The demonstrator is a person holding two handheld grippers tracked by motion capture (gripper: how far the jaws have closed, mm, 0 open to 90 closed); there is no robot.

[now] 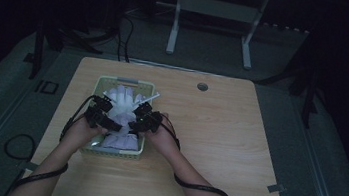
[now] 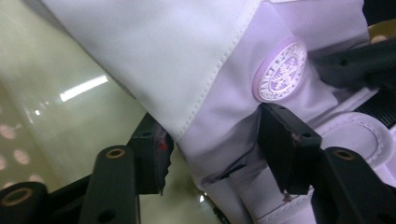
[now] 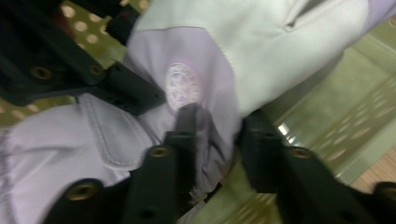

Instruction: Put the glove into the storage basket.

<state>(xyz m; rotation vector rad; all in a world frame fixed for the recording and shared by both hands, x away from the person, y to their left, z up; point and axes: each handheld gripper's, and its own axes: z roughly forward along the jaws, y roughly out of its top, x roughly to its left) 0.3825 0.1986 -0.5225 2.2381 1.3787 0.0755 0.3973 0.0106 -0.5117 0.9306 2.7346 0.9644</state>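
Note:
A white and pale-lilac glove (image 1: 122, 102) with a round embossed emblem (image 2: 280, 70) is held over a pale green perforated basket (image 1: 126, 80) on the left half of the table. My left gripper (image 1: 104, 116) is shut on the glove's cuff fabric (image 2: 215, 149), which bunches between its two black jaws. From the other side, my right gripper (image 1: 142, 119) pinches the same glove (image 3: 215, 140) just under the emblem (image 3: 182, 86). Each gripper view shows the other gripper close by: the right gripper (image 2: 355, 65) and the left gripper (image 3: 70, 70).
More white gloves (image 1: 120, 142) lie in the near end of the basket. The wooden table (image 1: 218, 133) has a cable hole (image 1: 202, 87) near its far edge. A white frame's legs (image 1: 172, 37) stand on the floor beyond it. Cables (image 1: 202, 187) trail from both grippers.

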